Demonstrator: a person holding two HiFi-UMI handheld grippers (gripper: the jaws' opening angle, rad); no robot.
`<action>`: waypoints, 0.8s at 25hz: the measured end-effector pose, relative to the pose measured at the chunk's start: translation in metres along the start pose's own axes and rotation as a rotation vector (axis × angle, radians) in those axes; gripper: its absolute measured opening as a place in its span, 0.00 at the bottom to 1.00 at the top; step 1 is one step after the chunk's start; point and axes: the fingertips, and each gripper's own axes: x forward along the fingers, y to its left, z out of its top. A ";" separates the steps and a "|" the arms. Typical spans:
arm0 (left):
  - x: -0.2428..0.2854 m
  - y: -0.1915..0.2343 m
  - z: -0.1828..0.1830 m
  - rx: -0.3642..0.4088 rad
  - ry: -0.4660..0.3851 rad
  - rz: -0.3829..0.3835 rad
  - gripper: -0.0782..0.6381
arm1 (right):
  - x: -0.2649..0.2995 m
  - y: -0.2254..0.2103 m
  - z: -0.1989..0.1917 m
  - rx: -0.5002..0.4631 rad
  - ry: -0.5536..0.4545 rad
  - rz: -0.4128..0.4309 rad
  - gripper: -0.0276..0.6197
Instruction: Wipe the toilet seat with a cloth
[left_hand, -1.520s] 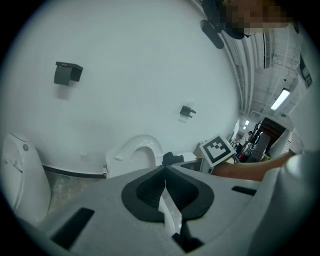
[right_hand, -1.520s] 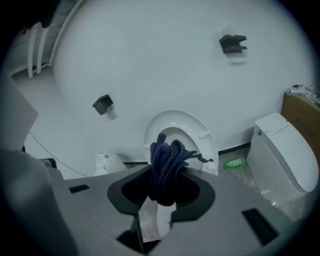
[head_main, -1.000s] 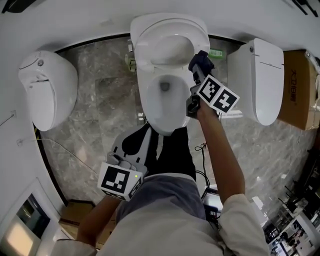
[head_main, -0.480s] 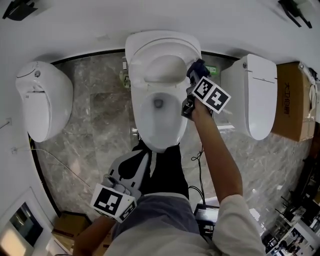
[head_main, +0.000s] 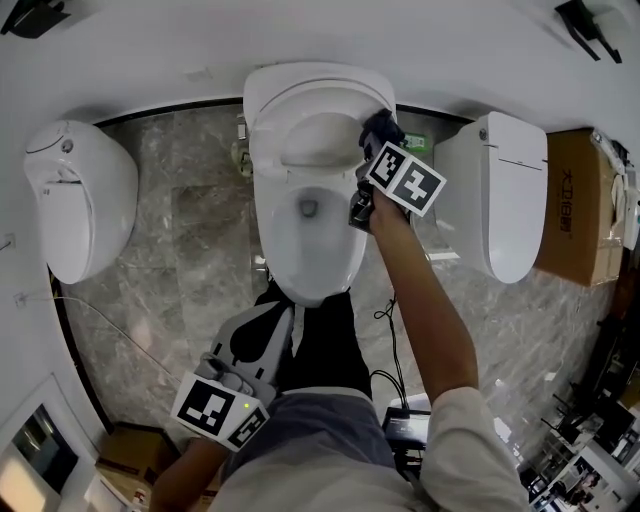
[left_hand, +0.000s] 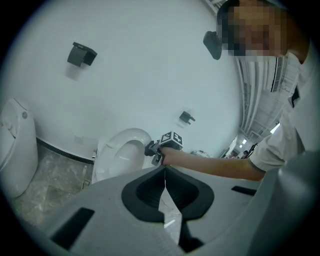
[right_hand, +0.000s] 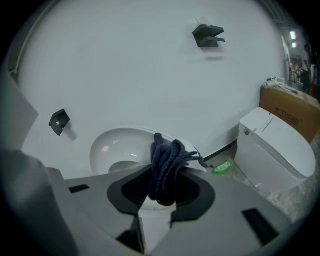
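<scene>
The cloth (right_hand: 165, 170) is clamped in the right claw (head_main: 376, 133) at the toilet seat (head_main: 270, 215) rim, seemingly mid-wipe, and a pressed sweep along it is called for.

The only print in sight is a short line of dark characters along the side of the brown cardboard box (head_main: 585, 150) at the far right. It is too small and blurred to read in both the head view and the right gripper view. The white cube (head_main: 405, 180) on the right gripper (head_main: 378, 135) and its twin on the left gripper (left_hand: 164, 170) carry black-and-white square marker patterns without letters or numbers, and the pale label on the small green container (right_hand: 222, 167) cannot be made out.
</scene>
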 end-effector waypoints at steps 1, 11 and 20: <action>0.000 -0.001 0.000 -0.006 -0.004 -0.001 0.12 | 0.000 0.001 0.001 -0.006 0.001 0.002 0.20; -0.007 0.002 0.002 -0.012 -0.018 -0.009 0.12 | -0.005 0.017 0.011 -0.077 0.003 0.023 0.20; -0.015 0.010 -0.003 -0.012 -0.017 -0.020 0.12 | -0.010 0.038 0.015 -0.143 -0.008 0.045 0.20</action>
